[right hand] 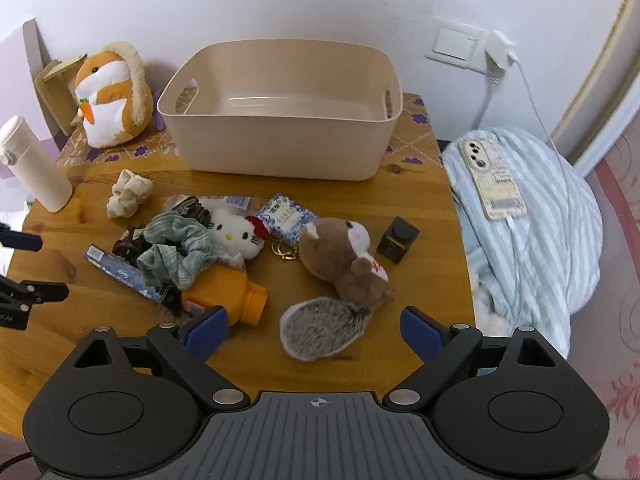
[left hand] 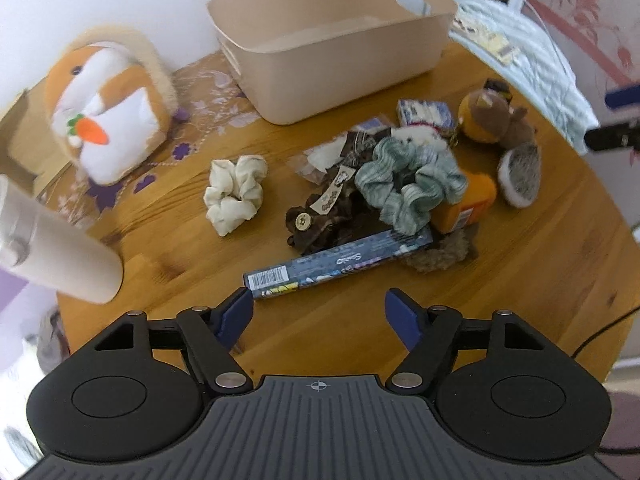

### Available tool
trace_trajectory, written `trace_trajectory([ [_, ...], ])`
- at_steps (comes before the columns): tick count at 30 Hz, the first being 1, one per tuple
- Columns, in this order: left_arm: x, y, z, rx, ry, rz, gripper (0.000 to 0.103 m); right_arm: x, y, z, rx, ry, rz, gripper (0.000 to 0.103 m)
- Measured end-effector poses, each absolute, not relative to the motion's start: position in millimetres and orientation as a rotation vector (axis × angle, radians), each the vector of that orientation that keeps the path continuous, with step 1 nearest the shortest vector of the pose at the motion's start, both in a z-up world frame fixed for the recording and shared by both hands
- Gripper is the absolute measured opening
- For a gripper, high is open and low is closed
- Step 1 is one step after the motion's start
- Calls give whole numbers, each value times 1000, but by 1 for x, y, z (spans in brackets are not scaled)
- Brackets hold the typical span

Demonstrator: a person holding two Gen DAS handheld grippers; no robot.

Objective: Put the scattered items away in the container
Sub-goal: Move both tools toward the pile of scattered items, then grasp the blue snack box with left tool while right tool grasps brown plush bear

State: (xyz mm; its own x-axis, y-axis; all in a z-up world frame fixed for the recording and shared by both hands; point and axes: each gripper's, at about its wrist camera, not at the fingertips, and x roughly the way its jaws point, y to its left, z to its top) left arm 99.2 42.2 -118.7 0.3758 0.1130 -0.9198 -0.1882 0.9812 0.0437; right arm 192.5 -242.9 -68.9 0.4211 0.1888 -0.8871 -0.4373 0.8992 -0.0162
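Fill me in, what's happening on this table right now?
A person holds two handheld grippers over a wooden table, tidying clutter into the beige bin, which holds nothing yet. Left gripper has its jaws open above the long blue box; right gripper has its jaws open, framing the squirrel plush by its tail. Neither holds anything. The scrunchies, white cat plush and orange bottle lie loose on the table.

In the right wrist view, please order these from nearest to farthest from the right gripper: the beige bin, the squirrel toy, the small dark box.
From the right gripper:
1. Squirrel toy, its grey tail just ahead of the fingertips.
2. Small dark box, further back, to the right.
3. Beige bin, at the back by the wall.
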Motion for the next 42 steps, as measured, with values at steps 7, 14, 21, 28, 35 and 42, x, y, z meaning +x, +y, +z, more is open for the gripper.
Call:
trace_trajectory([
  [7, 111, 55, -148, -30, 1179, 167, 75, 218, -244, -87, -323, 1050, 458, 89],
  [14, 127, 61, -170, 16, 1195, 122, 75, 252, -246, -113, -372, 1092, 493, 86],
  [21, 146, 70, -185, -5, 1232, 92, 75, 272, -244, -139, -406, 1148, 522, 85],
  [28, 156, 70, -200, -51, 1283, 42, 75, 288, -241, -161, -401, 1194, 536, 83],
  [35, 159, 61, -203, -62, 1297, 17, 55, 296, -238, -175, -371, 1230, 550, 75],
  [42, 153, 59, -199, -134, 1291, 44, 28, 294, -241, -184, -325, 1249, 529, 46],
])
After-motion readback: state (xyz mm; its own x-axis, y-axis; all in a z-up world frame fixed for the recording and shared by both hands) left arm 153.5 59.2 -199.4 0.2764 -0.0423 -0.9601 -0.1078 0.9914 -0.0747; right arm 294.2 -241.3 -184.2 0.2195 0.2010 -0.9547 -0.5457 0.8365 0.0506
